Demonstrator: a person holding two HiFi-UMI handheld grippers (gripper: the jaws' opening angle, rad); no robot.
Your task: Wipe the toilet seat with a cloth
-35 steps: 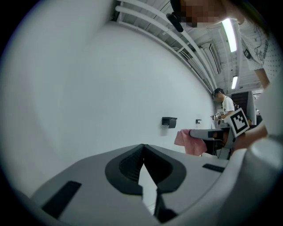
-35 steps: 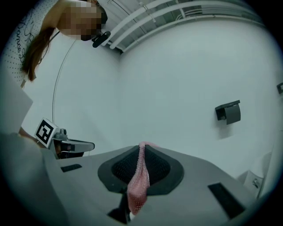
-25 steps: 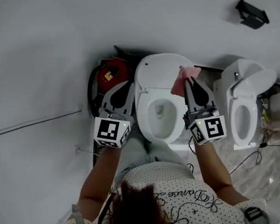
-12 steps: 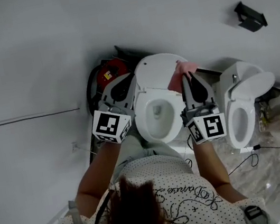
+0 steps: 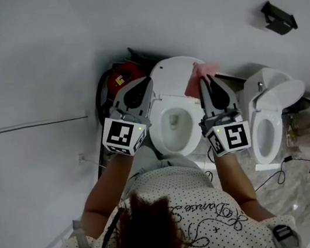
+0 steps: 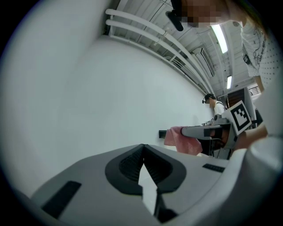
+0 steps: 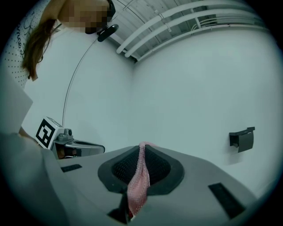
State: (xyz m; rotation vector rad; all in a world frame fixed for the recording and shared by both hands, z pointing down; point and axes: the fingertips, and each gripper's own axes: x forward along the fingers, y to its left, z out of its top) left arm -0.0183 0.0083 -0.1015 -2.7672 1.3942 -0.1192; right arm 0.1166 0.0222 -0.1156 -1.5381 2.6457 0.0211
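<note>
A white toilet stands below me with its seat (image 5: 162, 138) down around the bowl and its lid (image 5: 171, 76) raised against the wall. My right gripper (image 5: 205, 80) is shut on a pink cloth (image 5: 198, 75), held over the lid's right edge. In the right gripper view the cloth (image 7: 139, 178) hangs pinched between the black pads. My left gripper (image 5: 146, 82) hovers over the seat's left rear, shut with nothing in it (image 6: 142, 149). From the left gripper view the cloth (image 6: 182, 139) shows beside the right gripper (image 6: 204, 131).
A second white toilet (image 5: 271, 113) stands close on the right. A red and black object (image 5: 120, 78) sits behind the left gripper, against the wall. A black holder (image 5: 278, 17) is fixed to the wall. Cables (image 5: 282, 170) lie on the floor at right.
Both grippers have risen toward the wall. The left one shifted right, over the seat's rear edge; the right one carried the cloth slightly up along the lid.
</note>
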